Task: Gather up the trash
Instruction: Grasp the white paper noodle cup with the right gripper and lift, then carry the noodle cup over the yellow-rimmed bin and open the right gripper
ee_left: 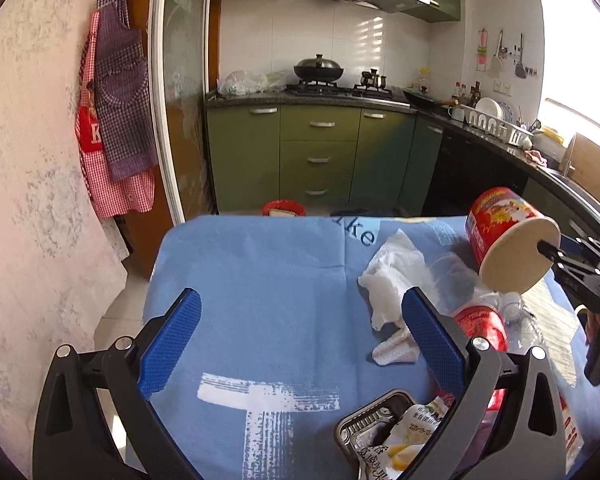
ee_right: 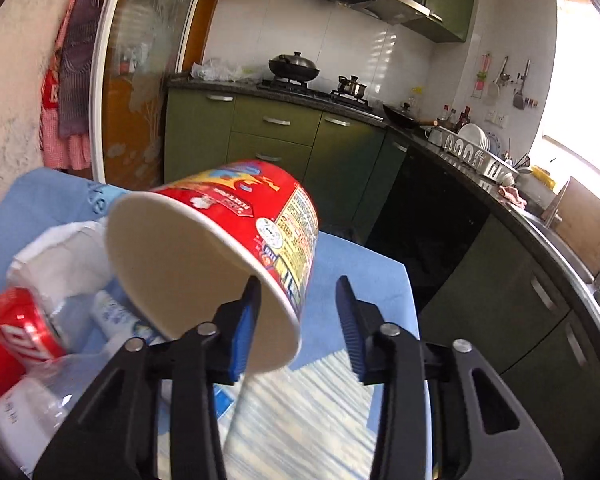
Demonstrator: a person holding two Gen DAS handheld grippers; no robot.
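Cup tilted over the cloth's right side
Right gripper (ee_right: 299, 284) narrow: one finger inside the cup (ee_right: 220, 220) mouth, the other just clear of its wall; left gripper (ee_left: 300, 300) wide, empty, over bare cloth (ee_left: 260, 264) left of tissue (ee_left: 396, 276) and can (ee_left: 482, 320)

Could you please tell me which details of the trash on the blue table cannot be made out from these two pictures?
- Red paper cup: whether the right gripper pinches its rim; right wrist view unclear.
- Dark foil tray: left wrist view, cut off by the left gripper.
- Red soda can: right wrist view, edge-cropped.
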